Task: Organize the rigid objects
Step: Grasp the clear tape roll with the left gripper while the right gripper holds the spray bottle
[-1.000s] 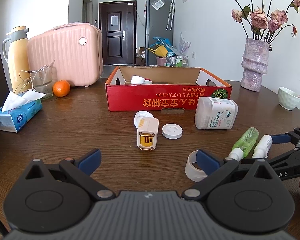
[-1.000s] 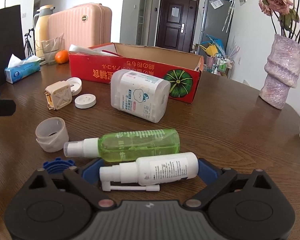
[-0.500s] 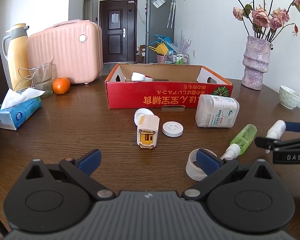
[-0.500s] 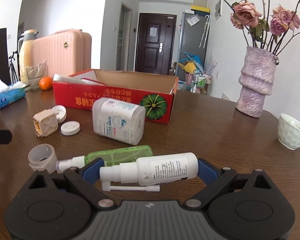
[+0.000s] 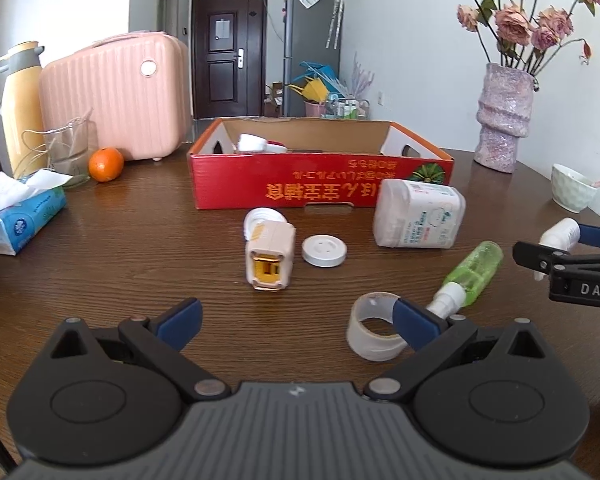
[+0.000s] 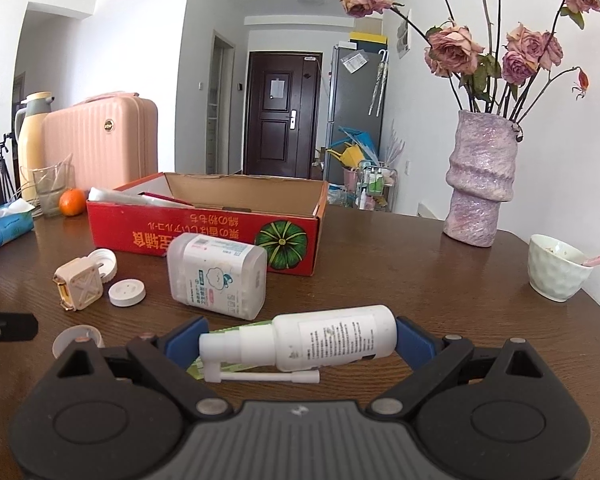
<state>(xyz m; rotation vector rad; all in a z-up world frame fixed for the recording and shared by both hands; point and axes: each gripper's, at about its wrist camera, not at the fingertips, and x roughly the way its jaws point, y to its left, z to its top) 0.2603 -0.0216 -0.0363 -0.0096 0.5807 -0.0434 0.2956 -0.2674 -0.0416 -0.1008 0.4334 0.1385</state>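
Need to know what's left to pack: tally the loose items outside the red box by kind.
Spray bottles: 2 (white spray bottle in the right tool, green spray bottle)
Caps/lids: 2 (round cap, ribbed lid)
Wipes tub: 1
Beige box: 1
Tape roll: 1
Total: 7

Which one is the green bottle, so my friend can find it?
Find the red cardboard box on the table. Nearer the camera, right of the lying white jar, lies the green spray bottle. It is the only see-through green thing, with a white nozzle.
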